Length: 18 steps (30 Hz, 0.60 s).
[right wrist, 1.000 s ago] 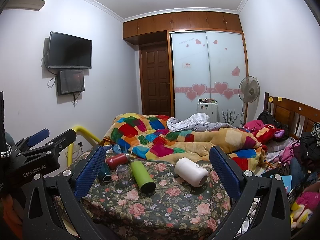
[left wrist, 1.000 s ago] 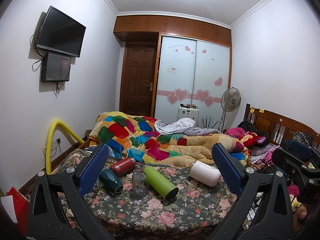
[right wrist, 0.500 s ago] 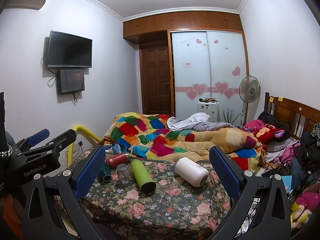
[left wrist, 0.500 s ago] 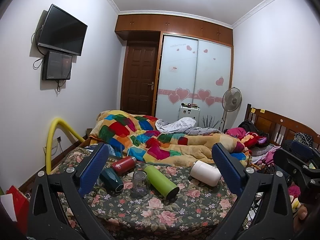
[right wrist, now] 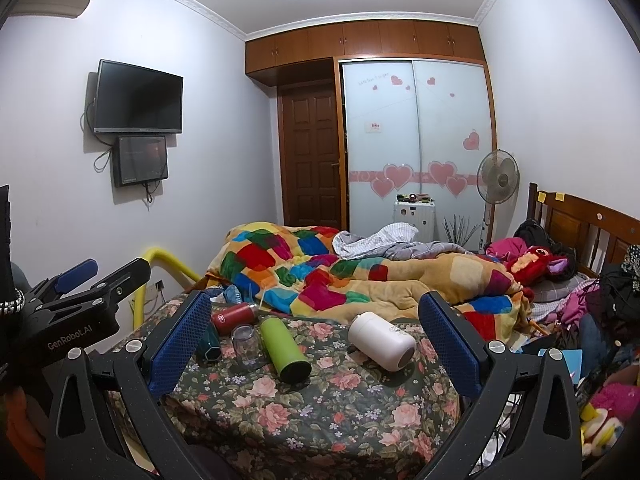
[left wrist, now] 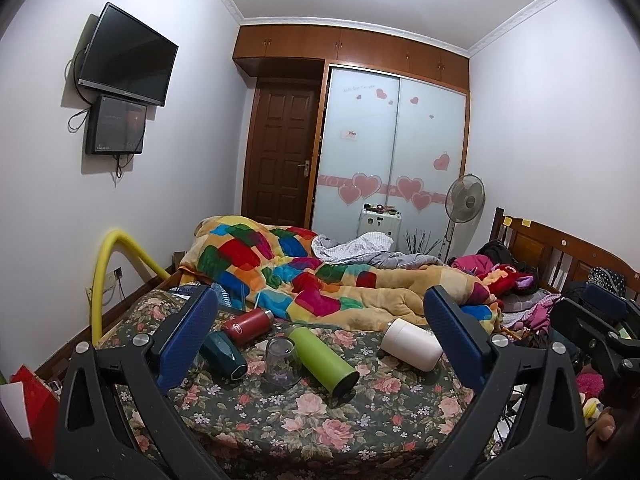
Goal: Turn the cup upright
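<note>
Several drinking vessels sit on the floral bed cover. A clear glass cup stands upside down. Beside it lie a green bottle, a white cup, a red bottle and a dark teal cup, all on their sides. My left gripper is open and empty, held back from them. My right gripper is open and empty, also held back. The left gripper shows at the left edge of the right wrist view.
A colourful patchwork quilt is piled behind the cups. A wooden headboard with clothes and toys lies to the right. A yellow padded rail runs along the bed's left side. A fan stands by the wardrobe.
The left wrist view has tilted slightly, so the cups sit a little lower in frame. The right gripper has barely moved. Nothing was taken hold of.
</note>
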Available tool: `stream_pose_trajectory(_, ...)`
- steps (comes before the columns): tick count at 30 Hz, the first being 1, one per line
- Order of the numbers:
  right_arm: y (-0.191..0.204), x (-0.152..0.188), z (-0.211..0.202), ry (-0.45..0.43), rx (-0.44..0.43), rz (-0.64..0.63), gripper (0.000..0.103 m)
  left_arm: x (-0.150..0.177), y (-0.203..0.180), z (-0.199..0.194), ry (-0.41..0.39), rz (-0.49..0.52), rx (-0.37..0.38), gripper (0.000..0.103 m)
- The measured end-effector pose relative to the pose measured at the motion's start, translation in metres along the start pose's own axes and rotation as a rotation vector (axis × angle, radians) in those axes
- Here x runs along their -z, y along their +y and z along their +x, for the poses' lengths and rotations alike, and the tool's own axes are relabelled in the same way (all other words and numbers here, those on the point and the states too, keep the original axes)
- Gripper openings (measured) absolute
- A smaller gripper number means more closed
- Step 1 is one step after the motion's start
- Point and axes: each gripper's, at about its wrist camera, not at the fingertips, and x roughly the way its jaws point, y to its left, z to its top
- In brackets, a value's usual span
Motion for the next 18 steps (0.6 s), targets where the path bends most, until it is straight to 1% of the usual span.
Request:
stream_pose_trajectory(7, 0.001, 0.001, -0.001, 0.003, 0.002, 0.000, 0.103, 0.001, 0.002, 0.003, 0.010, -0.009, -0.002, 0.103)
stream_pose_trajectory(8, -0.007, 0.010, 0.004, 0.005, 0.001, 0.001, 0.103, 0.000, 0.003, 0.004, 0.013, -0.010, -0.002, 0.103)
stream_pose_trajectory(10, -0.010, 0.014, 0.005, 0.010, 0.003, 0.003, 0.103, 0.000, 0.003, 0.006, 0.019, -0.011, -0.004, 0.103)
stream_pose_trajectory(18, -0.012, 0.007, 0.017, 0.053, -0.001, 0.005, 0.103, 0.001, 0.007, 0.020, 0.050, -0.020, -0.014, 0.103)
